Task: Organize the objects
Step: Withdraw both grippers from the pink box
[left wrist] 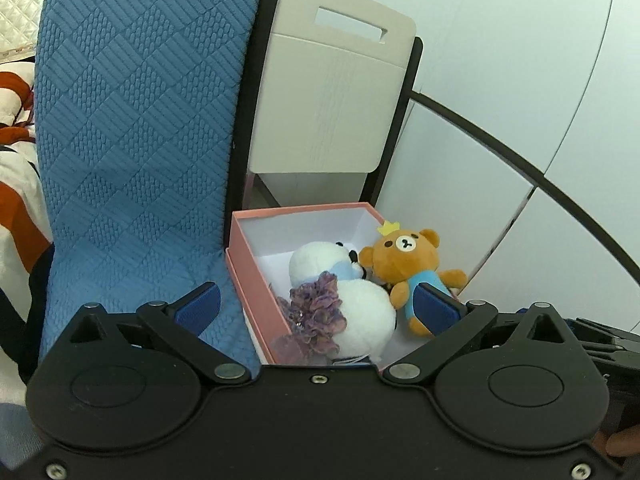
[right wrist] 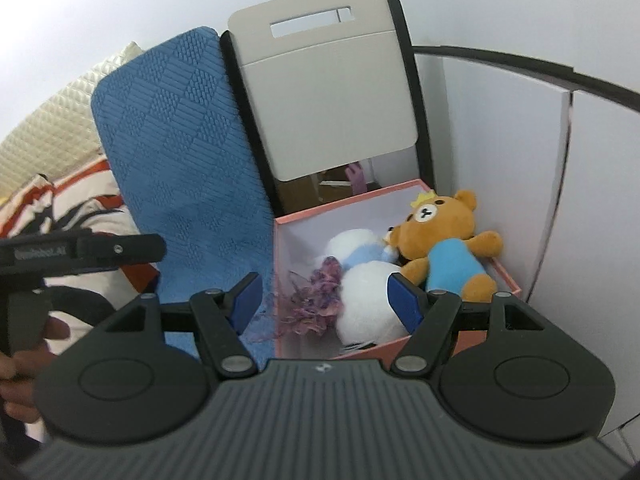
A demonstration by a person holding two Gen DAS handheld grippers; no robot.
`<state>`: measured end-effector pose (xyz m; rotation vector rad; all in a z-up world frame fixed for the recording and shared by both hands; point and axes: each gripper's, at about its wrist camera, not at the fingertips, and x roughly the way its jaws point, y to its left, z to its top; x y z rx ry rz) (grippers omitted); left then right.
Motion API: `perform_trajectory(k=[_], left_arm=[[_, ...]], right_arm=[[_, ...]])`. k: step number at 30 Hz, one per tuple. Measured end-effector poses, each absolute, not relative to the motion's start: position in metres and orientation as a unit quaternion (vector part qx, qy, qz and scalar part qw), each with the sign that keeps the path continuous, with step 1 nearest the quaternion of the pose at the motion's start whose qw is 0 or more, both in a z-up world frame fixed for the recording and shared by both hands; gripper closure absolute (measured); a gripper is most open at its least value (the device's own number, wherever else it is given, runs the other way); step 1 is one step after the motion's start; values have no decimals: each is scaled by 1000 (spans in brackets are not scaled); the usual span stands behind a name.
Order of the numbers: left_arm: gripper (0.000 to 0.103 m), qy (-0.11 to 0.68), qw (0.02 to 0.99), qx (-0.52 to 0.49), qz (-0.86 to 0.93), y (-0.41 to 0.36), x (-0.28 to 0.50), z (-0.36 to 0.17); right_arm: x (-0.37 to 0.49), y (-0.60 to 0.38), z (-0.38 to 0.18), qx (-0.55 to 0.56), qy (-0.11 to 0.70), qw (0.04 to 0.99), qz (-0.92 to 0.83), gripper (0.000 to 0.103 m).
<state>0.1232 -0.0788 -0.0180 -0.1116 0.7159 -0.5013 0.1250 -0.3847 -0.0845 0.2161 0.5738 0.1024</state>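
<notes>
Straight ahead of both my grippers sits the pink box, with the white plush lying lengthwise toward me inside it, the purple frill on its left flank and the brown bear leaning on the box's right rim. My left gripper and right gripper both hang spread wide and empty just short of the box's near wall, the right seeming slightly better centred on the plush. Left of the box the blue cushion crowds the wall, and behind it stands the beige chair back, so I judge any reach must drop in from above
</notes>
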Motion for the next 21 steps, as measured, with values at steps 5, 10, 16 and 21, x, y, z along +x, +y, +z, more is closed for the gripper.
perform_trajectory(k=[5, 10, 16, 21], left_arm=[[0, 355, 900, -59, -247, -77, 118, -27], [0, 364, 897, -60, -244, -78, 115, -35], [0, 377, 893, -69, -235, -76, 118, -44], [0, 378, 893, -68, -235, -76, 118, -48]], right_arm=[[121, -385, -98, 124, 288, 949, 37, 31], [123, -386, -105, 135, 296, 945, 35, 1], [129, -390, -113, 144, 312, 939, 26, 0], [131, -396, -118, 165, 323, 932, 23, 0]])
